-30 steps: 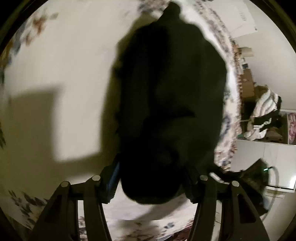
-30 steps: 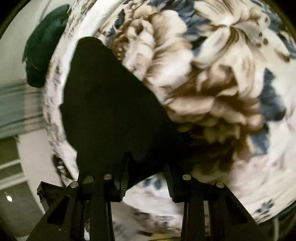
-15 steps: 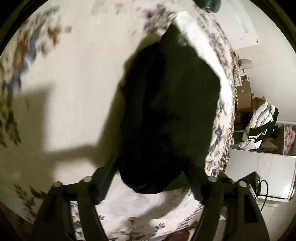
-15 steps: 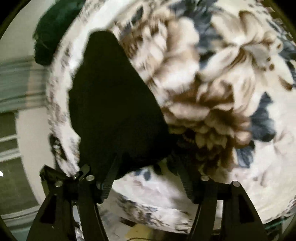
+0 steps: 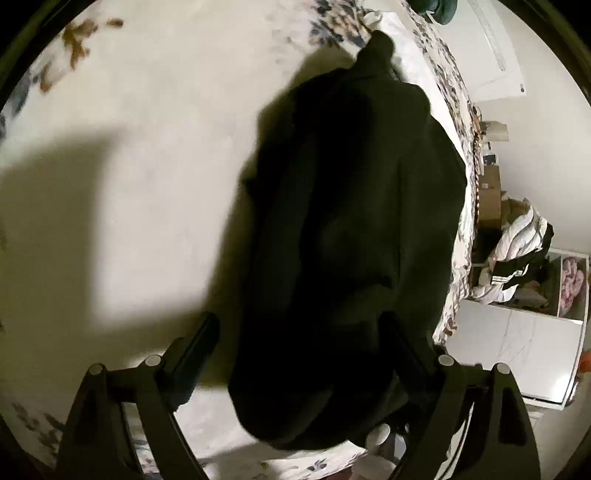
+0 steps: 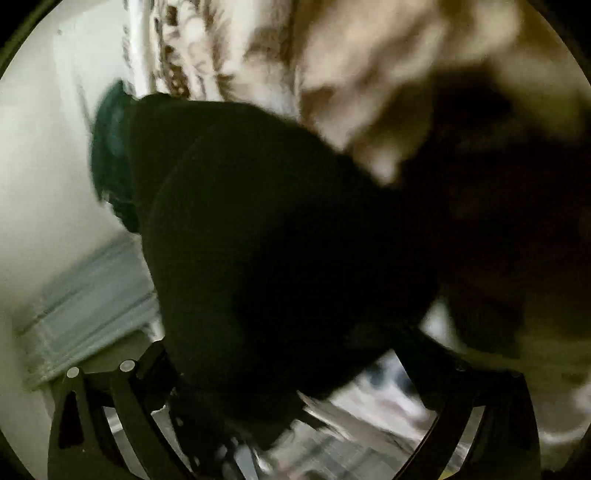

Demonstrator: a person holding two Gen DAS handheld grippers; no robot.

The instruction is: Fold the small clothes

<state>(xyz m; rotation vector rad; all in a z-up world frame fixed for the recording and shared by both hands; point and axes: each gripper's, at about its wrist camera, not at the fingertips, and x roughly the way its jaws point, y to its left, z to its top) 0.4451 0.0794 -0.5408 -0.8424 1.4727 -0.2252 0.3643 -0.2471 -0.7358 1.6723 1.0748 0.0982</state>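
Where the left wrist camera looks down, one black garment (image 5: 347,240) lies on the bed's floral cover (image 5: 140,184), near the bed's right edge, its narrow end pointing away toward the top of the frame. The left gripper (image 5: 299,332) has its jaws spread wide and they have just been opening; the near end of the garment sits between the two fingers (image 5: 195,343), and the left finger stands clear of the cloth, while the right one is dark against dark fabric, so contact there cannot be told. One broad shadow falls across the pale cover at left. Beyond the bed's edge there is one white cabinet (image 5: 517,354), one heap of striped white-and-black laundry (image 5: 521,251) on top of it, and one dark green item (image 5: 436,9) at the top of the frame.

In the right wrist view, which is heavily blurred, the same single black garment (image 6: 266,251) fills the centre, on the floral cover (image 6: 369,74). The right gripper (image 6: 295,350) has jaws spread to their widest, having just been opening, with the garment's near edge lying between them; whether the cloth touches either finger is lost in blur. One dark green item (image 6: 110,155) shows just behind the garment at left, against a pale wall (image 6: 37,166).
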